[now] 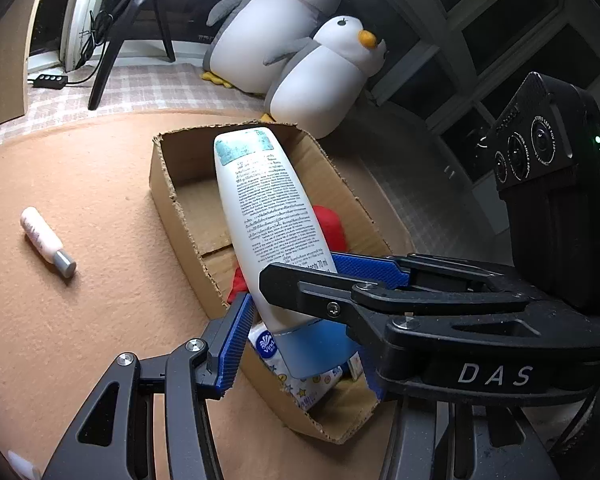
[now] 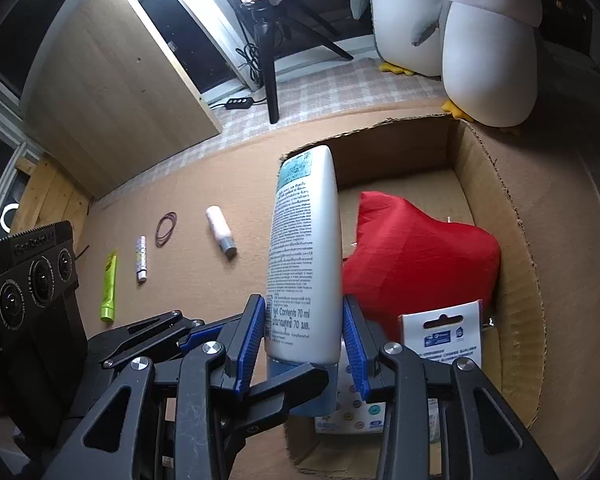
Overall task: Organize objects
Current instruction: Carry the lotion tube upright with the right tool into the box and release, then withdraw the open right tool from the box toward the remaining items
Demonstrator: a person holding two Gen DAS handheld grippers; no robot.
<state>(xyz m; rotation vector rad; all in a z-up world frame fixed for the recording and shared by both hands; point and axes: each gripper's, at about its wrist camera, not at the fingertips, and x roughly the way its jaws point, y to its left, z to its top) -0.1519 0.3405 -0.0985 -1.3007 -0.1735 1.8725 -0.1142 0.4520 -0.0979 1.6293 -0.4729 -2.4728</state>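
Note:
A white tube (image 1: 264, 208) with a pale blue cap and printed text hangs tilted over an open cardboard box (image 1: 160, 184). My left gripper (image 1: 294, 280) is shut on its lower body, blue pads on both flat sides. My right gripper (image 2: 303, 304) is shut on the same tube (image 2: 306, 256), pads against its narrow edges just above the cap. One black finger (image 1: 300, 292) of the right gripper crosses in front of the tube in the left wrist view. Inside the box (image 2: 512, 216) lie a red cloth pouch (image 2: 420, 264), a carded pack (image 2: 444, 336) and a patterned packet (image 1: 308, 392).
On the tan mat left of the box lie a small pink bottle (image 2: 220, 232) with a grey cap, rubber bands (image 2: 167, 229), a thin stick (image 2: 141, 258) and a green tube (image 2: 109, 286). Two penguin plush toys (image 1: 324, 76) and tripod legs (image 1: 112, 56) stand beyond the mat.

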